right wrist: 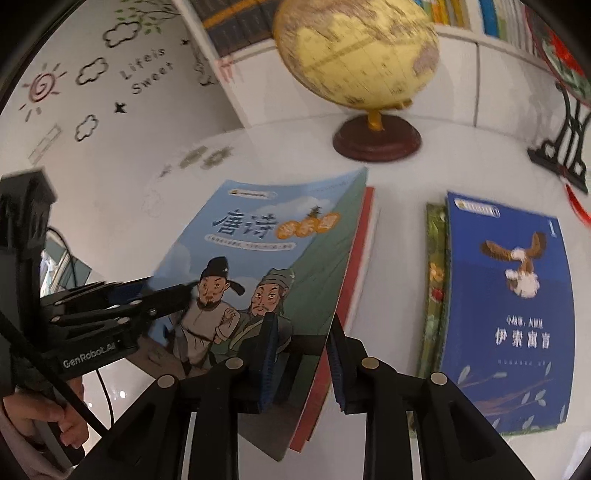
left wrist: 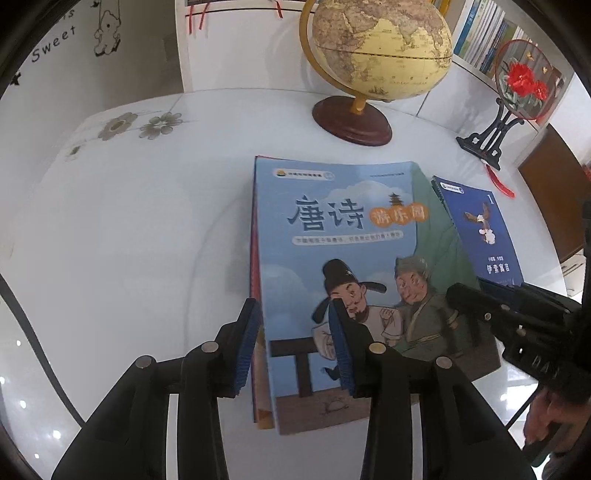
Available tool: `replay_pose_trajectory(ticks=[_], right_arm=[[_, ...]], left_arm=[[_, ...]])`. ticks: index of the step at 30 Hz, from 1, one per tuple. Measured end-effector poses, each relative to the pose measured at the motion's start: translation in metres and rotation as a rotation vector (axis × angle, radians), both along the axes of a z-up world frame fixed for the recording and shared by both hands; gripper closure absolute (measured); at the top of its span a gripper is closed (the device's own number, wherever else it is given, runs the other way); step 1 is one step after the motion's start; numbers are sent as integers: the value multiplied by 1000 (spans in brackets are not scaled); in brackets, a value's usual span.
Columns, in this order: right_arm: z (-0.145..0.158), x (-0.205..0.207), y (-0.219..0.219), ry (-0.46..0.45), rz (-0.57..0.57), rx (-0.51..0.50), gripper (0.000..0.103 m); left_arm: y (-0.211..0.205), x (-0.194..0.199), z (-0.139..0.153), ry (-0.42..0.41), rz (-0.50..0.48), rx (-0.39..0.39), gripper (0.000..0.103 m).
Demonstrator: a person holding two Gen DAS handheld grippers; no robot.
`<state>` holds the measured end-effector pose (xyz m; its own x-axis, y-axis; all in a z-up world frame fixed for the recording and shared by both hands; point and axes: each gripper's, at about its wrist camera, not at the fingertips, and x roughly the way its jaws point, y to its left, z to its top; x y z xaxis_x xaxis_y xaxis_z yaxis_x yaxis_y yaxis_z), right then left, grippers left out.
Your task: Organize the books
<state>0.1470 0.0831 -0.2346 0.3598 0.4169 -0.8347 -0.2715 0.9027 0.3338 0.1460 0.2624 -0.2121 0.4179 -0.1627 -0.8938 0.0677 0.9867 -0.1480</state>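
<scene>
A stack of books topped by a light blue poetry book point(left wrist: 332, 229) point(right wrist: 240, 240) lies on the white table point(left wrist: 129, 240), with a red book point(right wrist: 354, 266) under it. My left gripper point(left wrist: 293, 302) straddles the stack's left edge near the front. One finger sits beside the spines and the other over the cover, and the pads look slightly off the books. My right gripper point(right wrist: 303, 319) is closed over the stack's right edge, where the blue cover passes edge-on between its pads. A dark blue eagle book point(right wrist: 506, 295) point(left wrist: 484, 236) lies to the right on a green book point(right wrist: 434, 288).
A globe point(left wrist: 380, 51) on a dark red base point(left wrist: 351, 122) stands behind the stack. A round flower ornament on a black stand point(left wrist: 521, 85) is at the back right. Bookshelves point(left wrist: 480, 33) line the rear wall. A person's hand point(right wrist: 44, 417) holds the left gripper's handle.
</scene>
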Motion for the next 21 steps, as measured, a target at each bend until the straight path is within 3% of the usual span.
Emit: replay_pose_trajectory(ticks=[5, 11, 15, 21], right_arm=[[-10, 5, -9, 98, -38, 62, 75], [-7, 1, -14, 89, -41, 45, 73], [-2, -2, -28, 79, -81, 60, 60], [-8, -8, -58, 120, -127, 91, 59]], left_arm=[[6, 3, 2, 11, 33, 8, 66], [8, -1, 8, 4, 56, 8, 63], [3, -4, 9, 18, 57, 0, 63], [-16, -9, 9, 30, 33, -6, 63]])
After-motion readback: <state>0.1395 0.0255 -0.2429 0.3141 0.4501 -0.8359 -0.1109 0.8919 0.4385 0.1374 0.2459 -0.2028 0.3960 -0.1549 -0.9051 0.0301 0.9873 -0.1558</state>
